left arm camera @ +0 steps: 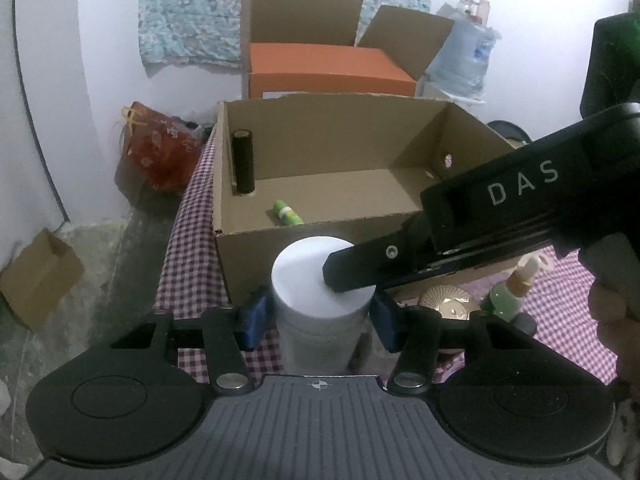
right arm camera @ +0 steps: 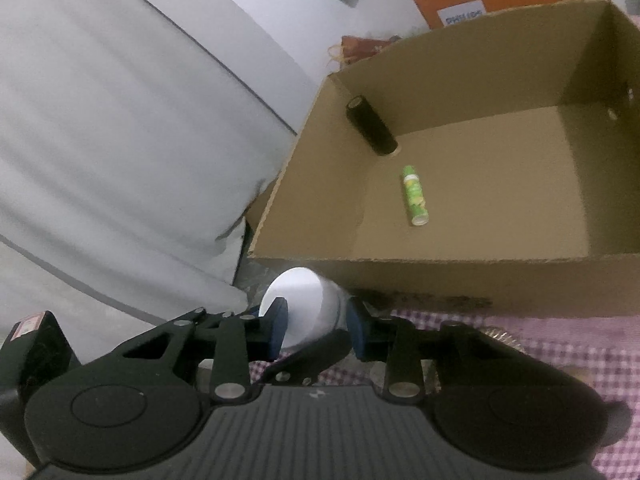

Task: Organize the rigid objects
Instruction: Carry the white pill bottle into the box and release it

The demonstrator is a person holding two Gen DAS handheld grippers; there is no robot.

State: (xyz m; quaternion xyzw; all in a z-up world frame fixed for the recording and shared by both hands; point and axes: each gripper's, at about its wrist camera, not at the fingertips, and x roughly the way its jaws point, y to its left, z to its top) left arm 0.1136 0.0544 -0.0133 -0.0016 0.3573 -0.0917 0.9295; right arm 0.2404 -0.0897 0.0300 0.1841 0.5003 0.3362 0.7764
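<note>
A white cylinder (left arm camera: 316, 292) stands upright on the checked tablecloth just in front of the open cardboard box (left arm camera: 248, 240). My left gripper (left arm camera: 318, 316) has its blue pads on both sides of it. My right gripper (right arm camera: 316, 328) reaches in from the right and also holds the white cylinder (right arm camera: 304, 304) between its pads. In the left wrist view, a right gripper finger lies across the cylinder's top. Inside the box (right arm camera: 440, 272) a black cylinder (right arm camera: 372, 126) leans in the far left corner and a green tube (right arm camera: 415, 196) lies on the floor.
A round gold item (left arm camera: 450, 304) and a small green bottle (left arm camera: 508, 292) sit on the cloth to the right. An orange box (left arm camera: 328, 72) stands behind the cardboard box. A red bag (left arm camera: 160, 152) and a small carton (left arm camera: 38, 276) are on the floor at left.
</note>
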